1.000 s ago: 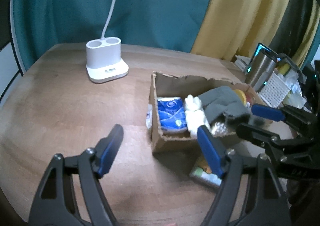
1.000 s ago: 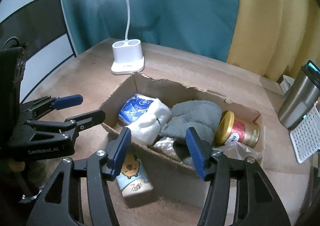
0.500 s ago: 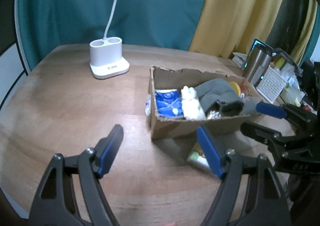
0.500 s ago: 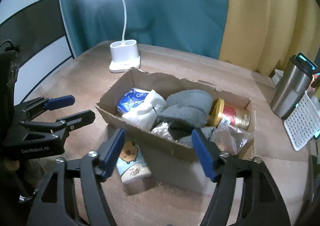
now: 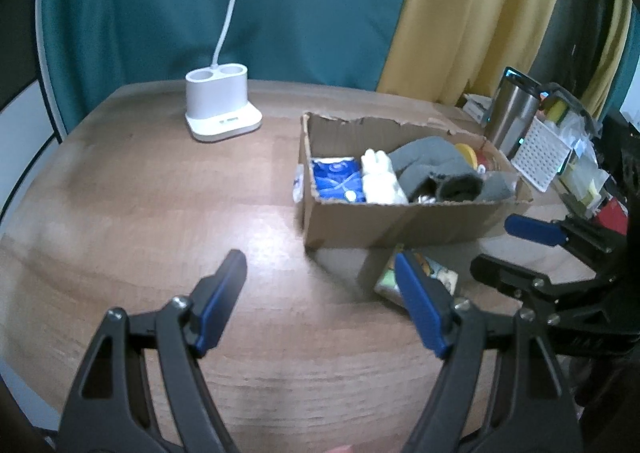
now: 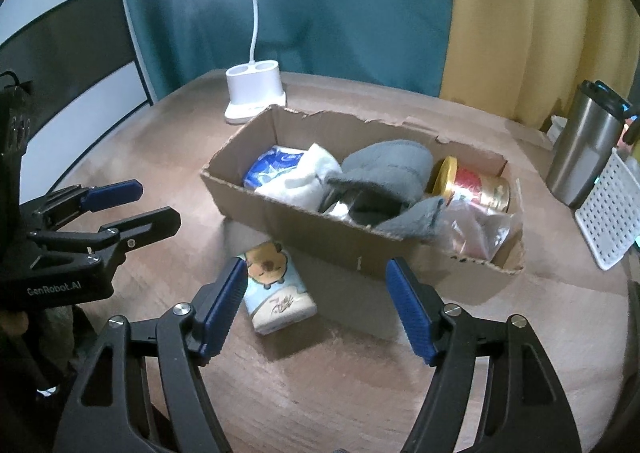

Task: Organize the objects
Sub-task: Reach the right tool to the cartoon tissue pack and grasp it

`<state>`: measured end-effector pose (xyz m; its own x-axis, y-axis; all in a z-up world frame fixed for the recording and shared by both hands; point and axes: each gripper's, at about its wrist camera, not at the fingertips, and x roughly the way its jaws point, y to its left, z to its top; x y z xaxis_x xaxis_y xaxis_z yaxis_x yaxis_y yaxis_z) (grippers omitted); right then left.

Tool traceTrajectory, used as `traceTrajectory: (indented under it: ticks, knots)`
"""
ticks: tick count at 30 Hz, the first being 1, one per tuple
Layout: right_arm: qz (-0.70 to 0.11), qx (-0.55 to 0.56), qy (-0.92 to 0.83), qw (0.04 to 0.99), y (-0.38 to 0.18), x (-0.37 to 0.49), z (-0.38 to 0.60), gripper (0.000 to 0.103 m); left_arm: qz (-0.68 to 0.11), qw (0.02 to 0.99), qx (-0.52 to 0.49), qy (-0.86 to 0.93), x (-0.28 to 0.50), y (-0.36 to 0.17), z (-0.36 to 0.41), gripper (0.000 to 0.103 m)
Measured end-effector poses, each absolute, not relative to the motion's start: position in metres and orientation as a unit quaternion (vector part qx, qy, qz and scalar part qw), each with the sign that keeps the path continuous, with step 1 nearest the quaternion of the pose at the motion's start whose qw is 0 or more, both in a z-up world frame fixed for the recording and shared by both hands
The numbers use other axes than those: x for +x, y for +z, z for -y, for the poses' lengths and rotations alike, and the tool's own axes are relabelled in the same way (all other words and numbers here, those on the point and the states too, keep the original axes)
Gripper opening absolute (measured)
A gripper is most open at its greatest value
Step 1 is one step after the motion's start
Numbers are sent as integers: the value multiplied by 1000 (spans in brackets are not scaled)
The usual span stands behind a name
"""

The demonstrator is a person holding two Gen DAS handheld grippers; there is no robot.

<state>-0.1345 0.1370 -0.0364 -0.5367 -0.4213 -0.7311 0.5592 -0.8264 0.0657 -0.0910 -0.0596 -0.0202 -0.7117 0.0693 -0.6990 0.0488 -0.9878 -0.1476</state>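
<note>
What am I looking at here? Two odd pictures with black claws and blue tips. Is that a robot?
No robot: a person holds a two-finger gripper in each hand, each carrying a wide-angle camera looking along its fingers. One picture is from the left gripper, the other from the right gripper; each also sees the other at its edge. Both are open and hold nothing. On the wooden table stands a cardboard box with a blue pack, white cloth, grey socks and a tin. A tissue pack lies outside, before the box. Behind is a lamp base.
</note>
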Motion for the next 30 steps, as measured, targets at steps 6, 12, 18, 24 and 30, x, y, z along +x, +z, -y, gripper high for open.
traceTrajectory:
  ticks: [6,12,18,24,30]
  knots:
    - [-96,399,-864,291,-45,-131,-128,75,89,-1,-377,922,-85,-25,66,77]
    - [-103,408,-856,299,-55,-129,-119,75,87,-4,-389,917,-81,-34,71,77]
    - [-104,417,-851,302,-67,-132,-108,75,83,-9,-393,916,-80,-37,78,77]
    - [-124,422,-847,298,-77,-133,-97,75,87,-9,-398,913,-81,-43,82,77]
    - [-139,429,-845,289,-87,-139,-92,61,88,-9,-400,912,-83,-45,85,77]
